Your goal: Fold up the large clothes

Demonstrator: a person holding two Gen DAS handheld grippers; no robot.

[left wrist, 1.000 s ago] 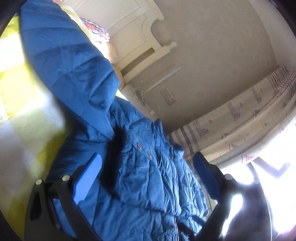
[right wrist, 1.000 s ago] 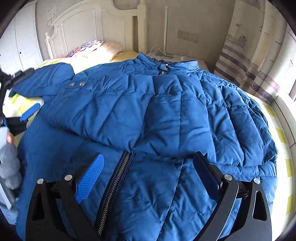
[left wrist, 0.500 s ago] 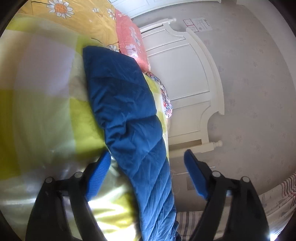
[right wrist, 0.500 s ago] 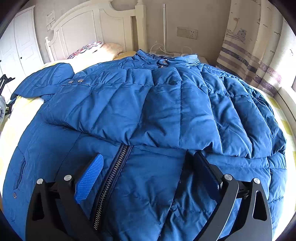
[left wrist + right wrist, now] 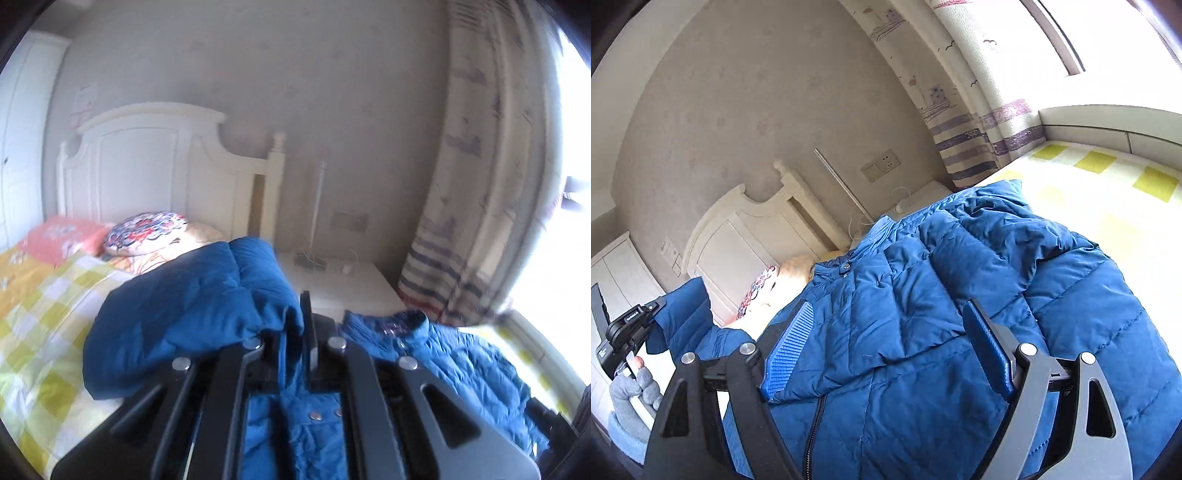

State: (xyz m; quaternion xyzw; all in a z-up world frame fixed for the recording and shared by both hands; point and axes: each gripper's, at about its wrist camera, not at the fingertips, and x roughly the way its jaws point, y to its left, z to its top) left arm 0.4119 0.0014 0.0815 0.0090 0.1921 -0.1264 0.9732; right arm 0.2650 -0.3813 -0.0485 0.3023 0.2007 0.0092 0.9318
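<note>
A blue padded jacket (image 5: 960, 295) lies spread on the bed, zip side up. My left gripper (image 5: 295, 332) is shut on its sleeve (image 5: 192, 306), which bulges up to the left of the fingers. The right wrist view shows that left gripper (image 5: 628, 332) at the far left, held by a hand in a grey glove (image 5: 631, 391), with the sleeve (image 5: 683, 314) lifted. My right gripper (image 5: 886, 347) hovers tilted over the jacket's chest with its jaws closing. Quilted fabric lies between the blue pads (image 5: 790, 347), and they do not press on it.
The bed has a yellow checked sheet (image 5: 44, 332), pillows (image 5: 147, 232) and a white headboard (image 5: 147, 166). A white nightstand (image 5: 343, 280) with a cable stands beside it. A striped curtain (image 5: 461, 221) and a bright window (image 5: 1108, 37) are on the right.
My left gripper has shut on the sleeve and swung round to face the headboard. My right gripper has rolled and moved across the jacket, its jaws a little narrower.
</note>
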